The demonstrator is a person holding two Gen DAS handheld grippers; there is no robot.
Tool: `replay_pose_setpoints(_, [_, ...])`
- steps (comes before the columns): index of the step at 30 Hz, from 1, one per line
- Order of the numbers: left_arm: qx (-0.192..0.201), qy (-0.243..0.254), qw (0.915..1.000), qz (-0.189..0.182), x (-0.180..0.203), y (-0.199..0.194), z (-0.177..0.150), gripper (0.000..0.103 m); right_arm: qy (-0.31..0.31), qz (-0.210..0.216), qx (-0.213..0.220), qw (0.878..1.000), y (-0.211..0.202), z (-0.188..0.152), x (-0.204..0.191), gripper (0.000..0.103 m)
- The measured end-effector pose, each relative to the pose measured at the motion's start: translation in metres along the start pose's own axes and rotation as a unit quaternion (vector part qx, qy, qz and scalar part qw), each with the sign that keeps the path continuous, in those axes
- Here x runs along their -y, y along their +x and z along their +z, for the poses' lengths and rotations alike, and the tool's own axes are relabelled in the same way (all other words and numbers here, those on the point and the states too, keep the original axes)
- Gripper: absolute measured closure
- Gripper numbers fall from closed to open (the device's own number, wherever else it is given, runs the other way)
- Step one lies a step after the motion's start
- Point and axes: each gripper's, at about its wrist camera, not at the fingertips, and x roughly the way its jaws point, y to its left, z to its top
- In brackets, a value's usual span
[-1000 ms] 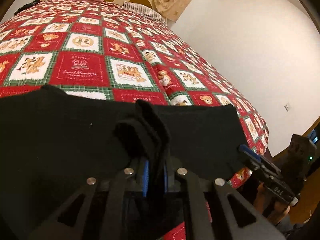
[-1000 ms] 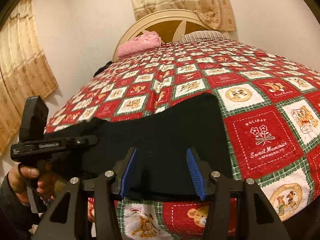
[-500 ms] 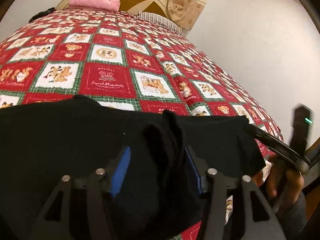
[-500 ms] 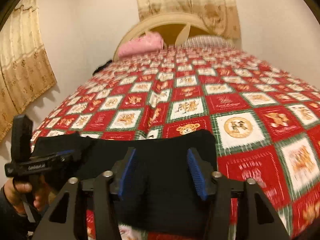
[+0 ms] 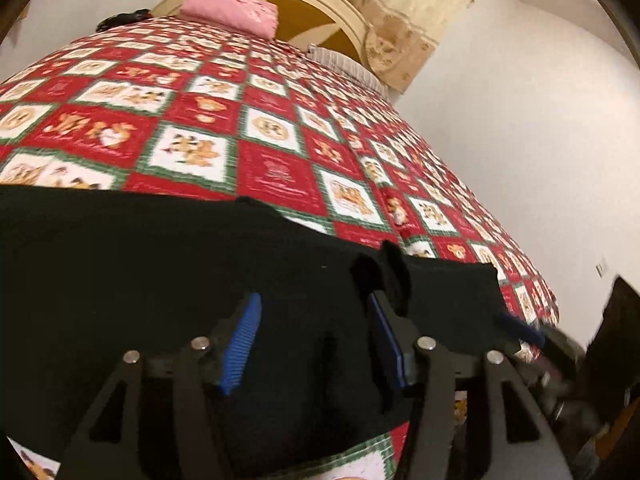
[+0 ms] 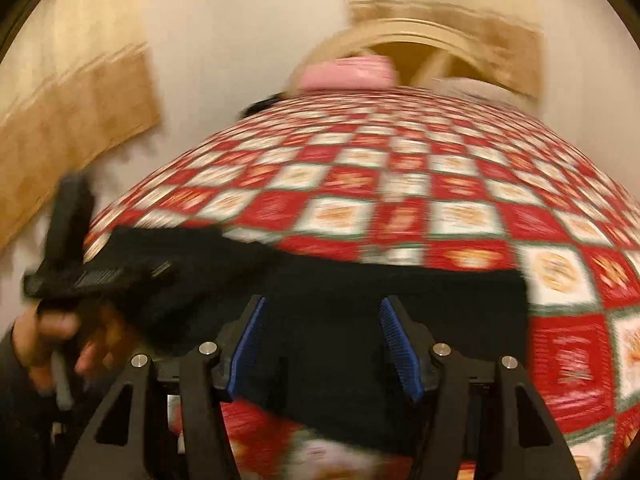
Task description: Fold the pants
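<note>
Black pants (image 5: pixel 140 260) lie flat across the near end of the bed. My left gripper (image 5: pixel 314 304) is open over them. A small bunched fold (image 5: pixel 390 276) of the fabric stands up just beyond its right finger, and no pad presses on it. In the blurred right wrist view my right gripper (image 6: pixel 323 308) hovers over the pants (image 6: pixel 440 300) near their right edge. Its jaws are closing, with flat cloth under the gap and nothing pinched. A person's hand (image 6: pixel 48 332) holds the left gripper at the pants' left end.
A red, white and green patchwork quilt (image 5: pixel 260 172) covers the bed. A pink pillow (image 5: pixel 232 12) lies by the arched headboard (image 5: pixel 320 4). Curtains (image 6: pixel 72 112) hang on the left wall and a white wall runs along the right side.
My left gripper's jaws opened and let go of the pinched fold of pants, which stays bunched up. Both hands shifted sideways along the pants' near edge, and the right view has rolled.
</note>
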Motion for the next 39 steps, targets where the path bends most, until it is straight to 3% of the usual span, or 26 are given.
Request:
replay_pose_setpoints(2, [0.001, -0.007, 1.0, 0.001, -0.005, -0.003, -0.001, 0.045, -0.036, 0.013, -0.011, 0.999, 0.009, -0.004, -0.028, 0.057])
replay_pose_setpoints(10, [-0.001, -0.008, 1.0, -0.003, -0.008, -0.005, -0.003, 0.045, -0.08, 0.009, -0.052, 0.995, 0.047, -0.022, -0.055, 0.057])
replay_pose_setpoints(12, [-0.001, -0.004, 1.0, -0.002, -0.008, -0.007, -0.002, 0.045, -0.072, 0.018, -0.058, 0.996, 0.051, -0.023, -0.053, 0.074])
replay_pose_setpoints(13, [0.001, -0.002, 1.0, 0.0, -0.009, -0.009, -0.001, 0.045, -0.066, 0.026, -0.056, 0.996, 0.049, -0.022, -0.052, 0.093])
replay_pose_setpoints(16, [0.007, 0.003, 1.0, 0.005, -0.012, -0.014, 0.001, 0.045, -0.073, 0.028, -0.042, 0.996, 0.038, -0.018, -0.057, 0.097])
replay_pose_setpoints(20, [0.016, 0.011, 0.9996, 0.022, -0.018, -0.023, 0.005, 0.045, -0.079, 0.043, -0.039, 0.995, 0.031, -0.017, -0.063, 0.097])
replay_pose_setpoints(24, [0.016, 0.023, 0.9985, 0.047, -0.029, -0.032, 0.007, 0.045, -0.088, 0.031, -0.071, 0.993, 0.054, -0.028, -0.064, 0.096])
replay_pose_setpoints(25, [0.017, 0.025, 0.9981, 0.053, -0.032, -0.035, 0.008, 0.042, -0.094, 0.027, -0.061, 0.993, 0.052, -0.029, -0.066, 0.096])
replay_pose_setpoints(27, [0.021, 0.029, 0.997, 0.069, -0.04, -0.042, 0.009, 0.037, -0.107, 0.026, -0.068, 0.992, 0.047, -0.029, -0.071, 0.083])
replay_pose_setpoints(28, [0.023, 0.032, 0.9963, 0.076, -0.044, -0.046, 0.01, 0.037, -0.113, 0.036, -0.077, 0.99, 0.045, -0.029, -0.073, 0.065])
replay_pose_setpoints(29, [0.026, 0.033, 0.9956, 0.084, -0.05, -0.051, 0.012, 0.037, -0.115, 0.053, -0.078, 0.989, 0.04, -0.029, -0.074, 0.059])
replay_pose_setpoints(33, [0.049, 0.027, 0.9894, 0.134, -0.081, -0.077, 0.019, 0.037, -0.083, 0.074, -0.044, 0.993, 0.023, -0.018, -0.061, 0.059])
replay_pose_setpoints(36, [0.067, 0.009, 0.9823, 0.174, -0.113, -0.094, 0.023, 0.037, -0.047, 0.051, -0.014, 0.997, 0.021, -0.002, -0.044, 0.059])
replay_pose_setpoints(39, [0.072, -0.015, 0.9764, 0.203, -0.142, -0.101, 0.022, 0.037, -0.031, 0.045, -0.014, 0.998, 0.036, 0.007, -0.035, 0.059])
